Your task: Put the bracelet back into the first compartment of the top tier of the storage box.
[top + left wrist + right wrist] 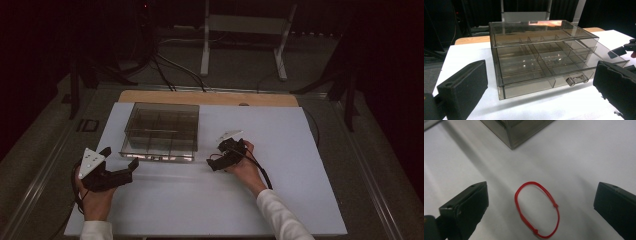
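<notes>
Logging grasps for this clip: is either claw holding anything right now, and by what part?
Nothing is held. The right claw is open over the red string bracelet lying on the table; the left claw is open, facing the drawer box.

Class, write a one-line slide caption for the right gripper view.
Open right gripper poised over a red cord bracelet on the white table.

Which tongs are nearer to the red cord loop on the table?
The right tongs. Open, they straddle the red loop lying on the white table. The left tongs are farther, at the front left corner of the clear drawer box.
</notes>
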Demonstrator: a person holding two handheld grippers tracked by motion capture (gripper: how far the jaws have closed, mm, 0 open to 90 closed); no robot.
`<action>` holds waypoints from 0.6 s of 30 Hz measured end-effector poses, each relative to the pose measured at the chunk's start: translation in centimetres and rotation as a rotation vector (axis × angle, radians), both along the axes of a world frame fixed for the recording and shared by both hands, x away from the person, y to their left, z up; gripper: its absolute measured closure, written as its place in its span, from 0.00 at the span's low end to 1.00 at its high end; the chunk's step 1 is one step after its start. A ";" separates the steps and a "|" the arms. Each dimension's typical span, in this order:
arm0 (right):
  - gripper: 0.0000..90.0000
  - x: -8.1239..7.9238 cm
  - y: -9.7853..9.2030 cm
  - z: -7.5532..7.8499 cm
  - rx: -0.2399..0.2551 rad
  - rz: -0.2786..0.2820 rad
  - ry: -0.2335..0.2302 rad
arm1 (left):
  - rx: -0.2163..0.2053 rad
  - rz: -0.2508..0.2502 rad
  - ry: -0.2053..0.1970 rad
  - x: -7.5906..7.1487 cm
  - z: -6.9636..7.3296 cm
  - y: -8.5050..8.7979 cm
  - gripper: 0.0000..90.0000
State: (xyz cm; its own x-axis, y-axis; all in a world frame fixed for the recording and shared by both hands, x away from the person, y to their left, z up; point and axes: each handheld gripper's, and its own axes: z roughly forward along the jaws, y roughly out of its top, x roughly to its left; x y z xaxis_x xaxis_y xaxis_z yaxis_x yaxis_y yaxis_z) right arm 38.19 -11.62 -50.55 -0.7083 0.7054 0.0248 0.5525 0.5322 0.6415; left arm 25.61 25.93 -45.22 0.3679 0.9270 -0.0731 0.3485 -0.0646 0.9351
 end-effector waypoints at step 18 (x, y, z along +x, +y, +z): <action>0.32 -0.1 0.6 -0.9 -0.065 0.029 0.040 | -0.002 0.002 0.001 0.0 0.0 0.0 0.01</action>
